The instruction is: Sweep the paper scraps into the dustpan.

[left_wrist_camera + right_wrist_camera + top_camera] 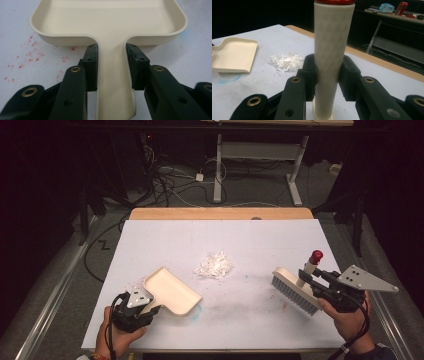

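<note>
Dark room, cables across the grey floor beyond a white-covered table (pixel 260 240) with a wooden far edge. Near the middle of the sheet, a small heap of white paper shreds (pixel 215 265), loose on the cover. Left of the heap, a cream plastic dustpan (pixel 172 291), shallow tray bare inside, nothing collected in it. Held by its flat handle between the 2 black jaws of the left gripper (pixel 146 309), pads pressed on both handle edges just behind the tray. Long axis from the near-left corner toward the heap, open lip facing away from the hand. Red specks on the sheet beside the tray, seen in the left gripper view. On the right, a cream hand brush with a red-capped round handle (pixel 300 287), bristles down and just above the cover, clamped at the handle by the right gripper (pixel 312 279). Handle upright, slightly tilted; brush head stretched from far-left to near-right. Heap between pan and brush, touching neither.
</note>
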`<state>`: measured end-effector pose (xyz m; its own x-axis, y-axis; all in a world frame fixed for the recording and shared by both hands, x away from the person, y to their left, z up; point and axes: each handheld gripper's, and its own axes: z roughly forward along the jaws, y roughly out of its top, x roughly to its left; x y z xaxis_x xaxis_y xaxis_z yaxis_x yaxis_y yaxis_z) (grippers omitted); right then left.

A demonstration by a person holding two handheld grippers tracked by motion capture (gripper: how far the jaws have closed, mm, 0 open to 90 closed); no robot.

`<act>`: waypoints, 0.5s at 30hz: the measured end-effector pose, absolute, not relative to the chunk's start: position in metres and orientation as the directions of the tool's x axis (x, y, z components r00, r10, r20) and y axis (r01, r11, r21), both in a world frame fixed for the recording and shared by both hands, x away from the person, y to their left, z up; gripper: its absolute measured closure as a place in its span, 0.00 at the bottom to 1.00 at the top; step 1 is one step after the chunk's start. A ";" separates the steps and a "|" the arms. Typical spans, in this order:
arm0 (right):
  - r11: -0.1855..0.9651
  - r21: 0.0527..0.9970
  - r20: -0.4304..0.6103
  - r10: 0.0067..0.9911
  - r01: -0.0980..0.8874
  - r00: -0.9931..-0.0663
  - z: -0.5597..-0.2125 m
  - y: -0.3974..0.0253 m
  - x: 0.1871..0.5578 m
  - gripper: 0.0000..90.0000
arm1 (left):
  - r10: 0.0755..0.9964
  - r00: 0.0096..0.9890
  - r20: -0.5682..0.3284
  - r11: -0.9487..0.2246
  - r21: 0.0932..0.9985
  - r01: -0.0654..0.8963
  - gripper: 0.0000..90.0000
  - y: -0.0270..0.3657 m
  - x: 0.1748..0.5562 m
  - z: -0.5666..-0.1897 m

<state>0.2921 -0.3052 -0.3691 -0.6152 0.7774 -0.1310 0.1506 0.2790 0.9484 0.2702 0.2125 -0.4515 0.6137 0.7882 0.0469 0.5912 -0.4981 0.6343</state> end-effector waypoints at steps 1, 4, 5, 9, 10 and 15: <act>0.284 0.947 -0.134 0.775 0.151 -0.617 -0.369 -0.305 0.292 0.79 | 0.788 0.614 0.044 -0.496 0.635 0.592 0.71 0.212 0.270 -0.452; 0.286 0.945 -0.132 0.773 0.155 -0.620 -0.369 -0.304 0.292 0.79 | 0.789 0.613 0.045 -0.499 0.630 0.595 0.71 0.212 0.271 -0.453; 0.286 0.946 -0.132 0.772 0.155 -0.622 -0.369 -0.304 0.292 0.79 | 0.788 0.614 0.043 -0.499 0.628 0.596 0.71 0.212 0.270 -0.453; 0.280 0.948 -0.127 0.772 0.154 -0.622 -0.370 -0.303 0.292 0.79 | 0.789 0.613 0.040 -0.498 0.627 0.600 0.71 0.213 0.270 -0.452; 0.280 0.948 -0.127 0.772 0.154 -0.622 -0.370 -0.303 0.292 0.79 | 0.789 0.613 0.040 -0.498 0.627 0.600 0.71 0.213 0.270 -0.452; 0.290 0.944 -0.133 0.768 0.156 -0.627 -0.371 -0.299 0.295 0.79 | 0.790 0.613 0.034 -0.497 0.620 0.607 0.71 0.216 0.271 -0.452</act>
